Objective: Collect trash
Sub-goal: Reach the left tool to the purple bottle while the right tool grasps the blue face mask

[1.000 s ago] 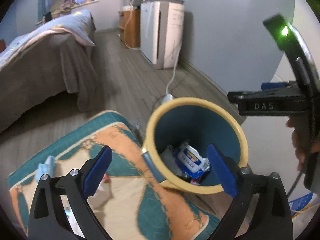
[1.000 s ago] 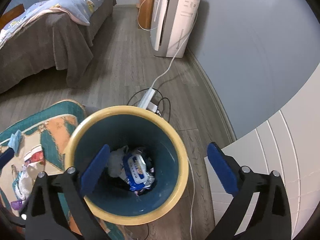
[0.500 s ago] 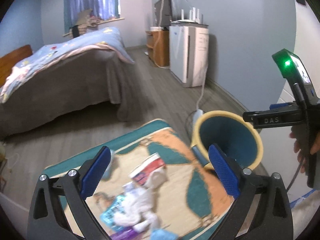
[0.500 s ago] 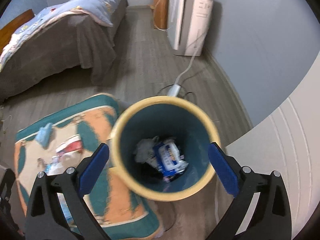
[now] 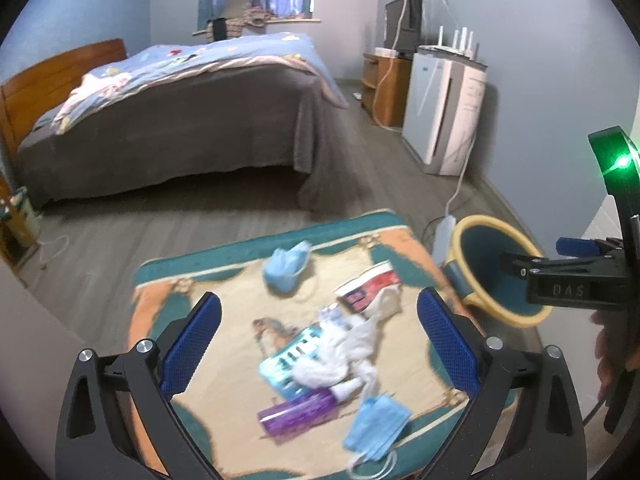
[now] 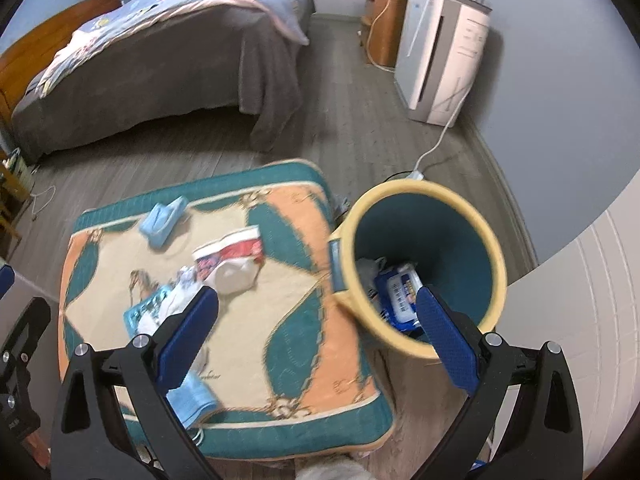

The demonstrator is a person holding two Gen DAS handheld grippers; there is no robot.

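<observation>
Purple wrapper [image 5: 298, 412] lies crosswise at mat's [image 5: 168, 304] near edge, right below my left claw [image 5: 318, 334], spread, empty. Right claw [image 6: 316, 324], also released, nearer bin [image 6: 494, 240].

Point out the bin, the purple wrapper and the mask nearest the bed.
bin [image 6: 494, 240], right wrist view, on its yellow rim.
purple wrapper [image 5: 298, 412], left wrist view, middle of the pack.
mask [image 5: 285, 266], left wrist view, middle of the folded blue fabric.
</observation>
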